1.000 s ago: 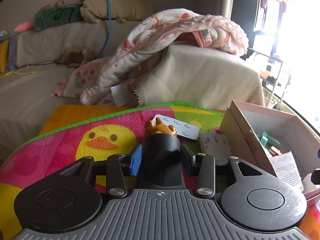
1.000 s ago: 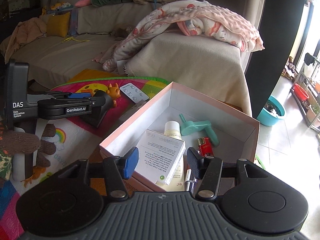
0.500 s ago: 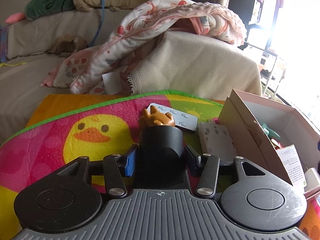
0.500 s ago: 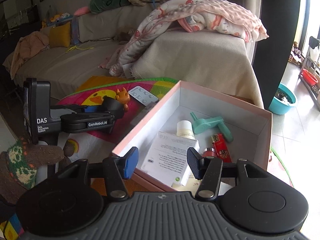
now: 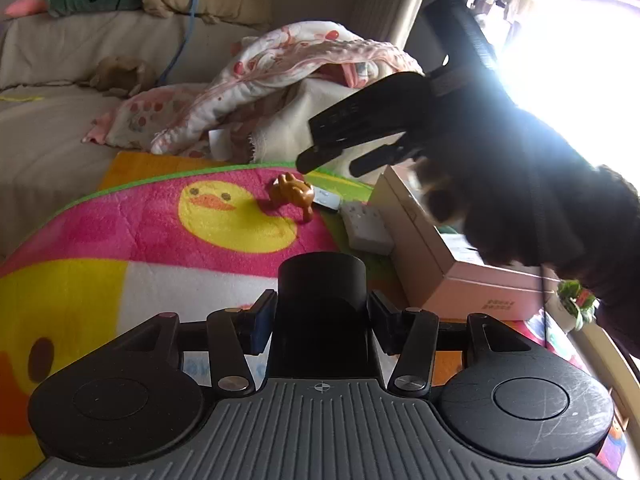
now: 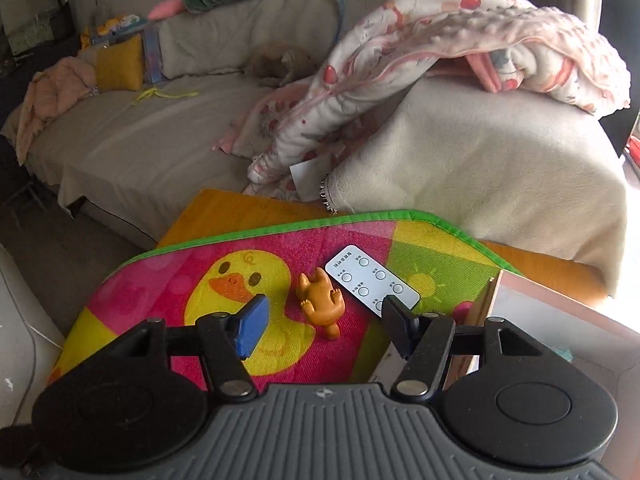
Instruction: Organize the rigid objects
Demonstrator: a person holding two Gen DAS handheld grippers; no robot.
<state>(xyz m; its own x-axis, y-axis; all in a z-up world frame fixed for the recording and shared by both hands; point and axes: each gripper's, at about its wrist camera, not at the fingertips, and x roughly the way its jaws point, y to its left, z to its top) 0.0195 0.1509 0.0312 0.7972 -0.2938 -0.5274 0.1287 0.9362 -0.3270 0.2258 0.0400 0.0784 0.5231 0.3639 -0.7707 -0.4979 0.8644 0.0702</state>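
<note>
Orange toy animal [image 6: 322, 302] lies on pink mat [image 6: 360, 344] printed with yellow duck [image 6: 248, 280].

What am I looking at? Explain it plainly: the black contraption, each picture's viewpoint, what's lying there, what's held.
No robot: a person holds a two-finger clamp in each hand, each carrying a camera looking along its fingers. One picture comes from the left gripper, shut on a black cylinder. The other comes from the right gripper, open and empty. On the duck mat lie an orange toy animal and a white remote; a pink box stands beside them.
</note>
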